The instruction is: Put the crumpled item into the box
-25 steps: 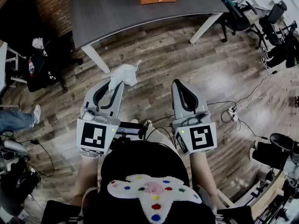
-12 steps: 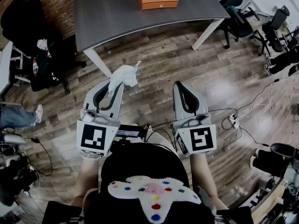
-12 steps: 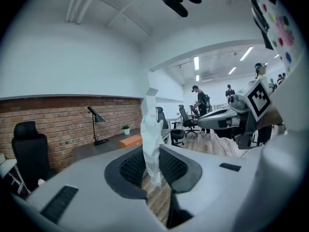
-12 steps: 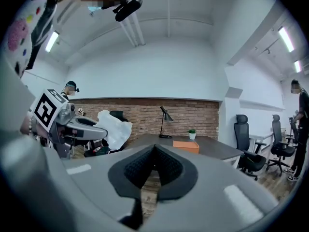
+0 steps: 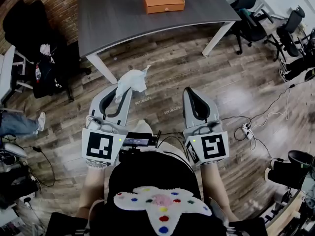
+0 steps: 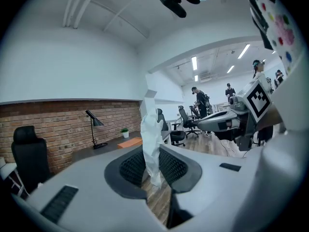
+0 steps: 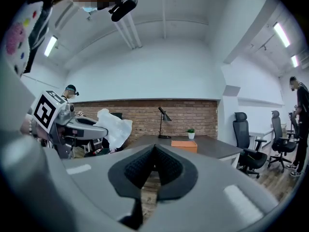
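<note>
Over the last second the dark grey table (image 5: 118,18) has slid further into our head view, so we judge that we are walking towards it. The flat orange box (image 5: 164,2) lies near its far edge. Our left gripper (image 5: 123,90) pinches the crumpled white wad (image 5: 132,80) at its lower end, held up over the wooden floor (image 5: 236,77), well short of the table's near edge. Our right gripper (image 5: 193,93) is pressed together on nothing, so the drop into the box is yet to come.
</note>
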The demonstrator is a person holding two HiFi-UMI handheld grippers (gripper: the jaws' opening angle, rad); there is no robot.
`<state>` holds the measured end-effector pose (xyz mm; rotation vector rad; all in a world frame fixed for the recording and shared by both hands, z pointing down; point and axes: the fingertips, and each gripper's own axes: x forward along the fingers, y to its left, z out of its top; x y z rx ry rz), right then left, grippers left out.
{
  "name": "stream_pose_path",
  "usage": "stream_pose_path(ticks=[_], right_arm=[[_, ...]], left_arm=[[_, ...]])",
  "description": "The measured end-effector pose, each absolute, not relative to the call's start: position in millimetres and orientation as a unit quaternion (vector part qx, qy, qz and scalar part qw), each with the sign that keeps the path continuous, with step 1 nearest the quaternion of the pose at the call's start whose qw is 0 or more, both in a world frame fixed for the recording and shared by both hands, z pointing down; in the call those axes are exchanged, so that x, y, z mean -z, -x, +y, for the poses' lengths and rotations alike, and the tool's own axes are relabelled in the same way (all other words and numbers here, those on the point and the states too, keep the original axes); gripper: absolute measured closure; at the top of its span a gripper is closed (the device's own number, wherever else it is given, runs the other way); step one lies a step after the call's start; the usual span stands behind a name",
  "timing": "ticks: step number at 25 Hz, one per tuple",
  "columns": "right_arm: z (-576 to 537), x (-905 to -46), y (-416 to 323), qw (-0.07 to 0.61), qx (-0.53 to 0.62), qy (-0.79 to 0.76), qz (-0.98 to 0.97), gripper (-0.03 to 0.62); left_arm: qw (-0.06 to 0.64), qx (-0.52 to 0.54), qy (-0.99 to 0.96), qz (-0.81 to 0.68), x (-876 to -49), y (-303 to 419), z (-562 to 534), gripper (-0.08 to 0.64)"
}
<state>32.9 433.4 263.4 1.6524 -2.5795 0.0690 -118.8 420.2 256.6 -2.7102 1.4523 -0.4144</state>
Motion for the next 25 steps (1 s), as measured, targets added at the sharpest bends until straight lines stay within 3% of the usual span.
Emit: stream_pose_path(ticks=[11, 25], right_arm=[[374.5, -274.2, -43.5, 0.045, -0.025, -0.551, -0.833, 0.588], [203.4, -268.2, -38.7, 0.047, -0.029, -0.576, -0.815, 0.588]], left_arm=[[0.019, 0.123, 0.879, 0.461, -265.2, 108.6, 349.1, 0.492], [0.019, 0.116, 0.892, 0.436, -259.3, 108.7, 166.5, 0.492]])
